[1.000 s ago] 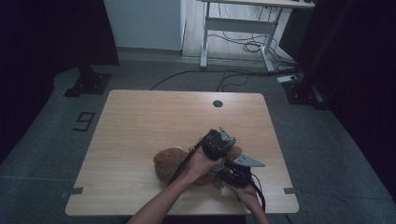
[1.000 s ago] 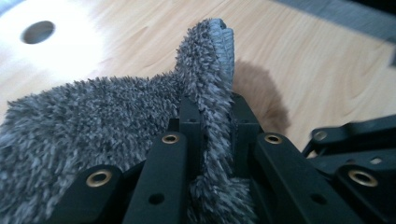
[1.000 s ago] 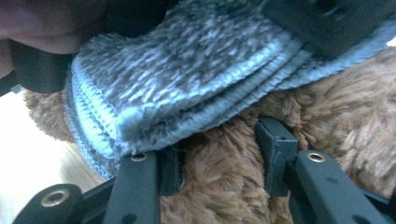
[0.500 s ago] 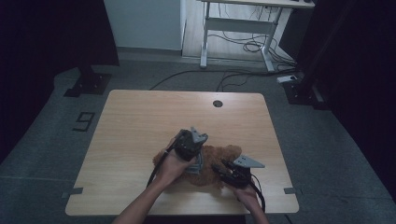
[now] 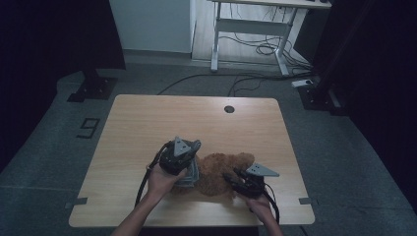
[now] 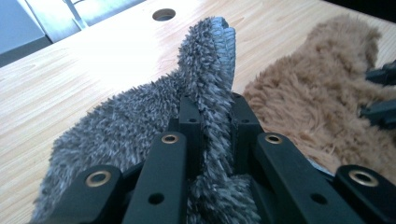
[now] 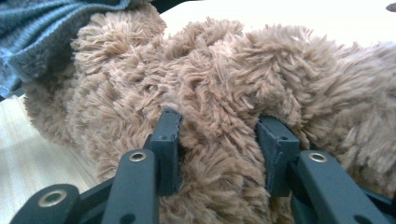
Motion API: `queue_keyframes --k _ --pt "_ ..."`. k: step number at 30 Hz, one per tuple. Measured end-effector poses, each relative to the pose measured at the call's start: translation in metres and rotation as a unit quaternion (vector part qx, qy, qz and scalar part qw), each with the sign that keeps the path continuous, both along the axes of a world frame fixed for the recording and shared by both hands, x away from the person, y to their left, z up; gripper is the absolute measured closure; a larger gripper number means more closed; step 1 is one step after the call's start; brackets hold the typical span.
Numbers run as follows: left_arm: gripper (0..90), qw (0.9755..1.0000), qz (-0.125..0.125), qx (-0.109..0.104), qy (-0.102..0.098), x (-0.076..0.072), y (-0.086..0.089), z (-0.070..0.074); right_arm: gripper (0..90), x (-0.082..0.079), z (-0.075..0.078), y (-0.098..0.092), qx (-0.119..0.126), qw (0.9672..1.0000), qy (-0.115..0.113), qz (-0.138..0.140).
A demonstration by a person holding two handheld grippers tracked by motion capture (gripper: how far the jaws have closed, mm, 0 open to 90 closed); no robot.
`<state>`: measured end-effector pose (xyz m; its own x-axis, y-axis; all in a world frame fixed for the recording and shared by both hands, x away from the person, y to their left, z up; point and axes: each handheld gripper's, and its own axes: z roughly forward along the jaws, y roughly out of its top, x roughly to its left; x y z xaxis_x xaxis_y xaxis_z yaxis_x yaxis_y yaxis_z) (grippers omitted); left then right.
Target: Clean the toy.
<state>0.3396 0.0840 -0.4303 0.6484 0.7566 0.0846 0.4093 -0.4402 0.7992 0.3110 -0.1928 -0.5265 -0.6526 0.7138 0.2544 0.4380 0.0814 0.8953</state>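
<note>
A brown fluffy cloth (image 5: 220, 171) lies bunched on the wooden table (image 5: 147, 123) near its front edge. My left gripper (image 5: 186, 164) is at the cloth's left side, shut on a fold of a grey fluffy cloth (image 5: 191, 178). In the left gripper view the grey cloth (image 6: 140, 112) stands up between the jaws of the left gripper (image 6: 215, 105), with the brown cloth (image 6: 317, 93) to the right. My right gripper (image 5: 232, 178) is shut on the brown cloth's right part. In the right gripper view the right gripper (image 7: 219, 126) pinches a thick tuft of the brown cloth (image 7: 224, 70), and the grey cloth (image 7: 42, 32) is at top left.
A round cable hole (image 5: 229, 108) sits near the table's far edge. Bare wood stretches behind and to the left of the cloths. A white desk frame (image 5: 246, 29) with cables stands on the floor beyond the table.
My left gripper has carried the grey cloth leftwards, from above the brown cloth's right part to its left side. The right gripper has stayed put on the brown cloth.
</note>
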Motion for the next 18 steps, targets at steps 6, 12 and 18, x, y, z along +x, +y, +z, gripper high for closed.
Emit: queue_keyframes --k 6,12,18 --pt "78.6 0.9990 -0.043 0.003 -0.008 0.006 -0.052 0.020 57.0 -0.001 0.000 0.000 0.000 1.0000 -0.001 -0.005" --pt "78.7 0.9958 -0.087 0.025 0.014 0.024 -0.122 0.016 56.9 -0.002 0.000 0.001 -0.005 1.0000 -0.005 -0.007" --pt "78.8 0.9924 -0.087 0.062 0.062 0.041 -0.145 -0.022 57.0 -0.003 0.000 0.001 -0.012 0.9999 -0.007 -0.009"
